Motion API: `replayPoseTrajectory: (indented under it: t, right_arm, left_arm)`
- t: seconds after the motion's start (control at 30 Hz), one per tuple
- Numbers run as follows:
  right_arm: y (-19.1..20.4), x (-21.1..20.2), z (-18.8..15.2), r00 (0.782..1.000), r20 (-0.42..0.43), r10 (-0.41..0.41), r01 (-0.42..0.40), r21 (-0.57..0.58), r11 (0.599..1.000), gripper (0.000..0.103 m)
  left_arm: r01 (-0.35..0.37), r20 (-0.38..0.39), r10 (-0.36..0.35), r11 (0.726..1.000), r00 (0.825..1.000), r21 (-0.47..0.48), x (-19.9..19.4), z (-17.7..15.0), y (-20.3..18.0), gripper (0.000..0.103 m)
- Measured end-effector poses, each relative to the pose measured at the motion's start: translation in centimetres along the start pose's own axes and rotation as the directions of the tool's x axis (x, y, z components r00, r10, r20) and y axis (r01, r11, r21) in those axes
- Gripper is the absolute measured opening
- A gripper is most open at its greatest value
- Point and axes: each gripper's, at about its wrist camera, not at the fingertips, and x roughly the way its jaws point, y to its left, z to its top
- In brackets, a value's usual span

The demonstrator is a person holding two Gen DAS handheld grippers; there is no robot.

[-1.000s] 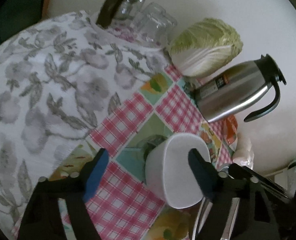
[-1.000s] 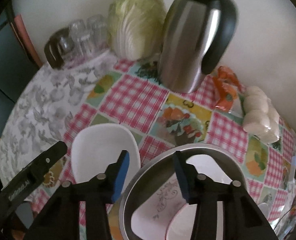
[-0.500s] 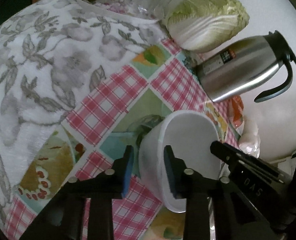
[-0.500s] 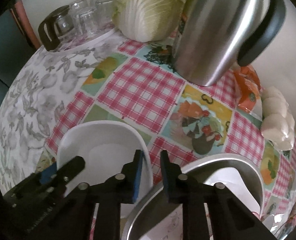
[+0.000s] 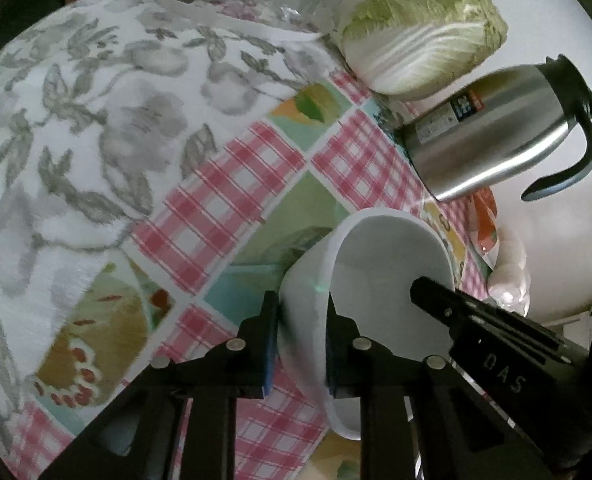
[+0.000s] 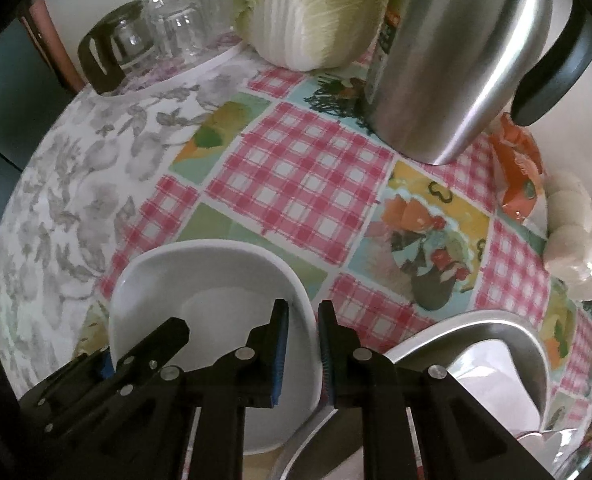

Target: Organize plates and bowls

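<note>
A white bowl [image 5: 387, 264] stands on the checked tablecloth, its inside bare [image 6: 216, 280]. My left gripper [image 5: 300, 304] is closing on the bowl's near wall, which sits between the blue pads with both pads against it. My right gripper [image 6: 301, 306] is shut on the opposite rim, one finger inside the bowl and one outside. That outer finger is in the gap beside a steel basin [image 6: 475, 320] holding white dishes [image 6: 491, 368]. Each view shows the other gripper's fingers [image 5: 475, 320] [image 6: 156, 344] at the far side of the bowl.
A steel thermos jug [image 6: 455, 60] and a cabbage [image 6: 315, 8] stand at the back by the wall. Upturned glasses [image 6: 168, 28] sit on a tray at the back left. A floral cloth [image 5: 76, 120] covers the left. An orange packet [image 6: 515, 160] and white buns [image 6: 575, 240] lie at the right.
Both grippers have come down onto the white bowl and closed, the left on its near wall and the right on its rim beside the basin.
</note>
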Motion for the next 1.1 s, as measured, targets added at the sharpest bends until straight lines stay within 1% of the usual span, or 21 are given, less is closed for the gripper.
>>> replayPoseTrajectory:
  t: [0.07,0.17,0.3,0.4,0.5,0.67,0.83,1.0,1.1]
  right_arm:
    - [0.6,-0.1,0.0,1.0,-0.001,0.004,-0.004,-0.013,1.0,0.017]
    - [1.5,-0.7,0.0,1.0,0.005,0.023,-0.023,-0.019,1.0,0.017]
    - [2.1,-2.4,0.2,0.999,0.031,0.044,-0.043,-0.026,0.999,0.017]
    - [2.2,-4.2,0.2,0.998,0.047,0.047,-0.046,-0.027,0.999,0.017]
    - [1.7,-6.4,0.0,0.996,0.072,0.045,-0.043,-0.027,0.999,0.017]
    - [0.2,-10.3,-0.7,0.994,0.107,0.037,-0.035,-0.019,0.999,0.017]
    - [-2.1,-13.8,-1.9,0.991,0.136,0.002,-0.003,0.004,1.0,0.017]
    - [-5.5,-16.0,-3.6,0.99,0.142,-0.017,0.01,0.053,0.999,0.017]
    - [-7.3,-16.9,-4.4,0.989,0.144,-0.031,0.02,0.078,0.997,0.017]
  left_arm:
    - [-0.014,0.019,0.014,1.0,1.0,0.002,-0.8,0.2,0.3,0.02]
    - [-0.014,0.044,0.014,1.0,0.999,-0.003,-2.1,0.4,0.8,0.02]
    - [0.003,0.067,-0.003,1.0,0.998,0.004,-3.6,0.6,0.7,0.02]
    - [0.013,0.105,-0.017,0.999,0.994,0.033,-5.6,0.6,-0.2,0.02]
    - [0.043,0.138,-0.051,0.997,0.989,0.059,-7.5,0.4,-1.3,0.021]
    - [0.097,0.163,-0.112,0.99,0.98,0.101,-9.7,-0.4,-3.7,0.021]
    - [0.118,0.173,-0.147,0.979,0.974,0.164,-11.2,-1.8,-6.9,0.022]
    - [0.149,0.162,-0.189,0.961,0.969,0.231,-12.1,-3.6,-10.3,0.023]
    - [0.157,0.153,-0.203,0.951,0.967,0.267,-12.0,-4.8,-12.0,0.023]
